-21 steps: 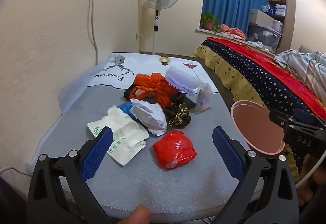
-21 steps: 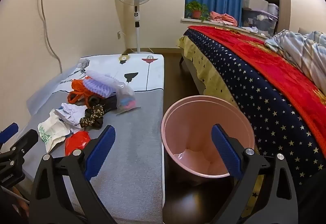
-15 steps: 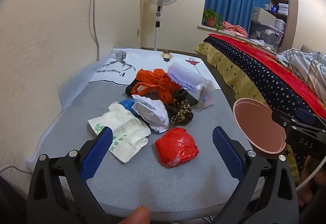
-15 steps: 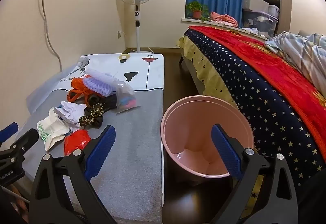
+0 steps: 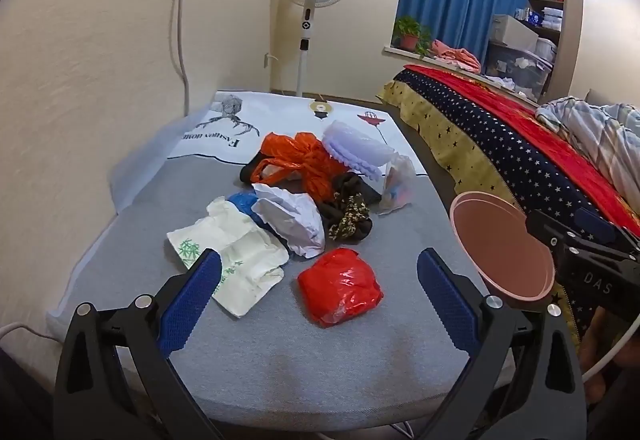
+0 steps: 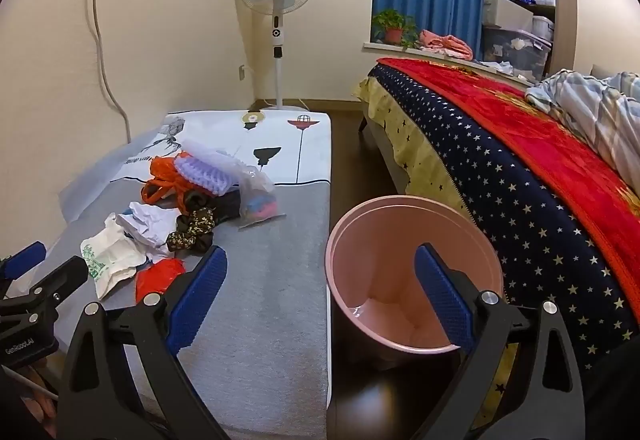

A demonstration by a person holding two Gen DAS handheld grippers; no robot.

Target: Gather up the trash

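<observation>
Red crumpled bag lies straight ahead of the left gripper's open jaws

The left gripper [image 5: 318, 296], jaws apart and empty, frames the red bag [image 5: 339, 286] on the bench [image 5: 280, 368]; the right gripper [image 6: 320, 292], jaws also apart, faces the pink bin [image 6: 414, 268] beside it.

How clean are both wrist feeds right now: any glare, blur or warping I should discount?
Left wrist view: sharp, warm indoor light, small glare patches on the red plastic bag, fisheye bends the wall and the curtain edges. Right wrist view: equally sharp, a shiny highlight at the bottom of the pink bin, dark vignette in the corners, floor beside it in deep shadow.
</observation>
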